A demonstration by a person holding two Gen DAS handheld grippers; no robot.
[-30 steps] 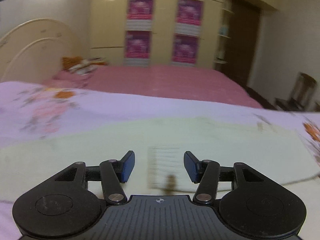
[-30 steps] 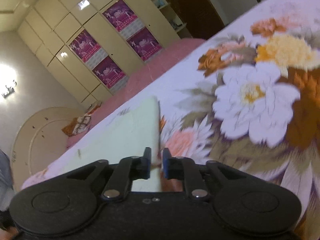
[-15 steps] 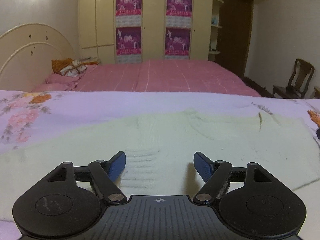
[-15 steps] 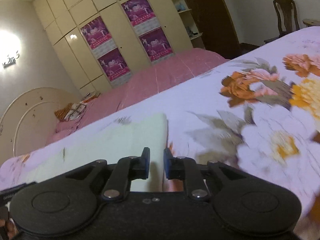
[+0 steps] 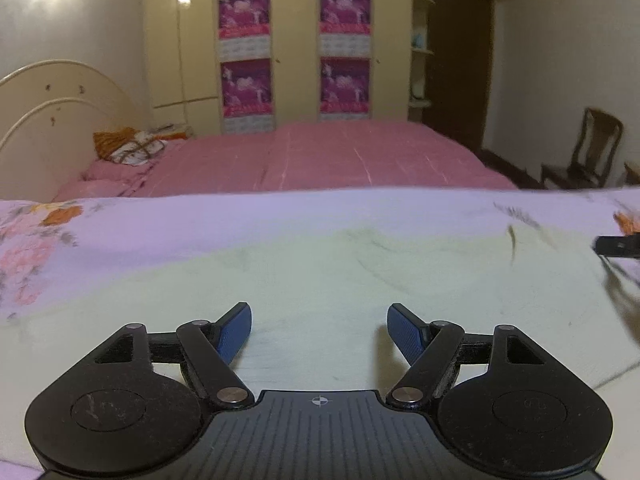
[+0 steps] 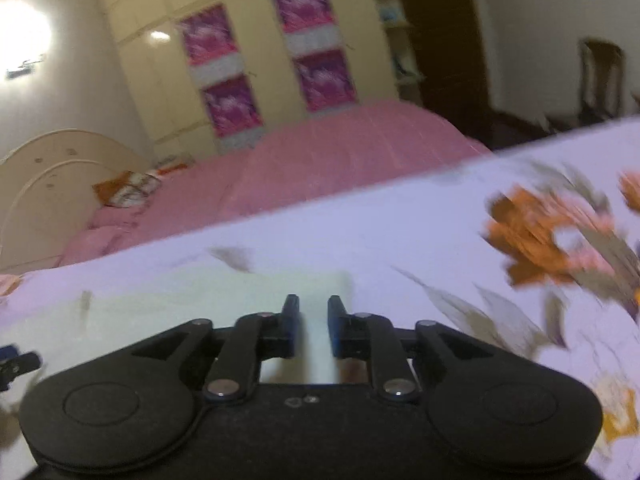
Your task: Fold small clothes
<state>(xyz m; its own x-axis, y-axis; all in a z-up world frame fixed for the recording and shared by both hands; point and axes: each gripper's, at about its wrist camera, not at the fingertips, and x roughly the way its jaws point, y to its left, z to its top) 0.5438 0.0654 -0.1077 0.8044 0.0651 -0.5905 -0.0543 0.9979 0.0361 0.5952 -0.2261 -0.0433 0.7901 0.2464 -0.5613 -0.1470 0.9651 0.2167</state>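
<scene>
A pale green knitted garment (image 5: 320,272) lies spread flat on a lilac floral sheet (image 5: 160,224). My left gripper (image 5: 319,316) hovers low over its middle, open wide, with nothing between the blue pads. In the right wrist view my right gripper (image 6: 313,306) sits over the garment's right end (image 6: 200,292). Its jaws are opening with a narrow gap, the pale cloth shows through the gap, and the pads do not press on it. A black part of the right gripper (image 5: 618,246) shows at the left view's right edge. The left gripper (image 6: 16,362) shows at the right view's left edge.
Behind the sheet stands a bed with a pink cover (image 5: 320,156) and a cream headboard (image 5: 52,120). A wardrobe with purple posters (image 5: 296,52) fills the back wall. A wooden chair (image 5: 592,148) stands at the right by a dark door.
The left jaws have spread wider and the gripper has shifted along the garment. The right gripper has rolled towards level over the garment's end, and its jaws have parted a little.
</scene>
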